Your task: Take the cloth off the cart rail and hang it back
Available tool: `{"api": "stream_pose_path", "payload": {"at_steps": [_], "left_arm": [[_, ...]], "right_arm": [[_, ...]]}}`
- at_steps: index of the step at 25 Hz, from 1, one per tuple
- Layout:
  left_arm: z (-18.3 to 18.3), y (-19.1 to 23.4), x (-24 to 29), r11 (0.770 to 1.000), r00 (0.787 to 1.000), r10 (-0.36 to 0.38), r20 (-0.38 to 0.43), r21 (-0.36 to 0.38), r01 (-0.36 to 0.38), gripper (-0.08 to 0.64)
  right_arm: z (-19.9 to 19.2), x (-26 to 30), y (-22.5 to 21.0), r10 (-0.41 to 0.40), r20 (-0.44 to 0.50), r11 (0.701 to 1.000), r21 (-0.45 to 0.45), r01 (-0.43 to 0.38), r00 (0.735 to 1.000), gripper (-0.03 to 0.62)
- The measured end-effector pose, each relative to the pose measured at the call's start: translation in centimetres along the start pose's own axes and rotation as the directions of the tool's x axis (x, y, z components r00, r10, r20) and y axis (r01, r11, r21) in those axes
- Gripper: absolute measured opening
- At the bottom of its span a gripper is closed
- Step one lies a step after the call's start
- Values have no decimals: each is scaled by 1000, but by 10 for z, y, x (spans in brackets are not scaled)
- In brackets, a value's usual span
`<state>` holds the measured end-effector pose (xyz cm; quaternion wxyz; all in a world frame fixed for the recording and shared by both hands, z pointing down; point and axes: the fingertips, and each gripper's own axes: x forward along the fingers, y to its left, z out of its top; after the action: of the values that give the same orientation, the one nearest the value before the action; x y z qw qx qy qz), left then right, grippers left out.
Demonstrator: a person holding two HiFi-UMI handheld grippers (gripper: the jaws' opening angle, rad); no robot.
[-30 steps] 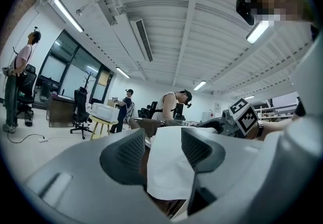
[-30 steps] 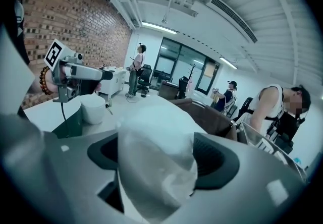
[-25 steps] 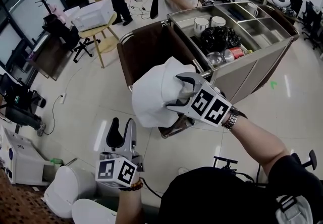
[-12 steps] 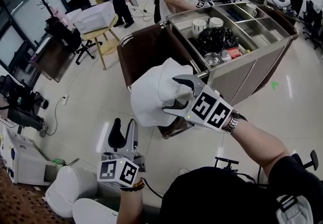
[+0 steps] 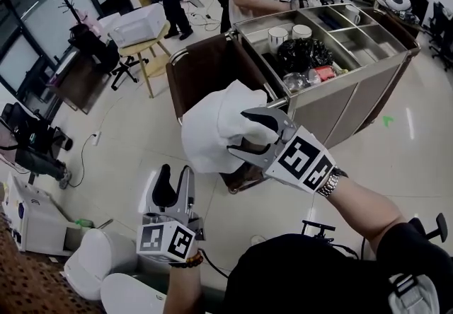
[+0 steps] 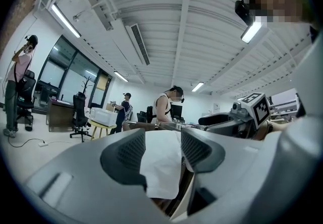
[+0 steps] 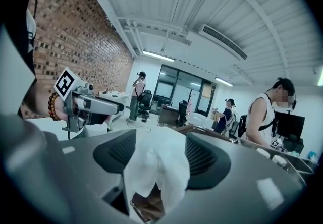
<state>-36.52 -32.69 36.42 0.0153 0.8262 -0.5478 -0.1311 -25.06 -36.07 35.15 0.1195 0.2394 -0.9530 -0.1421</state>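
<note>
- The white cloth (image 5: 209,129) hangs bunched at the near end of the steel cart (image 5: 368,86). It is in front of the brown bag (image 5: 212,68) that is slung from the cart rail (image 5: 185,51). I cannot tell from here whether it rests on the rail's near side or is already clear of it.
- The right tongs (image 5: 239,132) have just been closing. A thick fold of the cloth fills the gap and both pads press on it, so they are clenched on the cloth. The grip is on a loose bunch, not a flat edge.
- The left tongs (image 5: 174,172) stand half parted with nothing in them, low and well apart from the cloth. The cloth only shows beyond their gap.
- The step in hand, as I judge it, is lifting the cloth free of the rail.
- To do it well, make the squeeze firm before pulling, since a bunched fold can slip out.
- Lift up and toward the body, so the hanging part clears the rail and the bag's frame without snagging.
- Keep the trailing cloth away from the cups (image 5: 277,35) and the black bag (image 5: 304,54) on the cart top.
- For hanging it back, the left tongs should probably take a free edge. The cloth can then be spread and draped with about as much on each side of the rail before either pair lets go.
</note>
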Motion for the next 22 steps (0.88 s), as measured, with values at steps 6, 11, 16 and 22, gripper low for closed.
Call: {"api": "stream_pose_path", "payload": {"at_steps": [6, 11, 16, 22], "left_arm": [[0, -46, -10, 1000, 1000, -2, 22, 25, 2, 207], [-5, -99, -16, 999, 999, -5, 43, 44, 3, 176], [-12, -153, -29, 998, 998, -1, 58, 62, -3, 141], [-25, -219, -37, 997, 996, 2, 89, 74, -8, 73]], "right_arm": [[16, -58, 5, -62, 132, 998, 8, 62, 989, 156], [12, -114, 12, -81, 207, 997, 17, 79, 975, 84], [8, -171, 33, -107, 228, 976, 211, 58, 968, 27], [-4, -232, 42, -108, 263, 969, 242, 43, 959, 0]]}}
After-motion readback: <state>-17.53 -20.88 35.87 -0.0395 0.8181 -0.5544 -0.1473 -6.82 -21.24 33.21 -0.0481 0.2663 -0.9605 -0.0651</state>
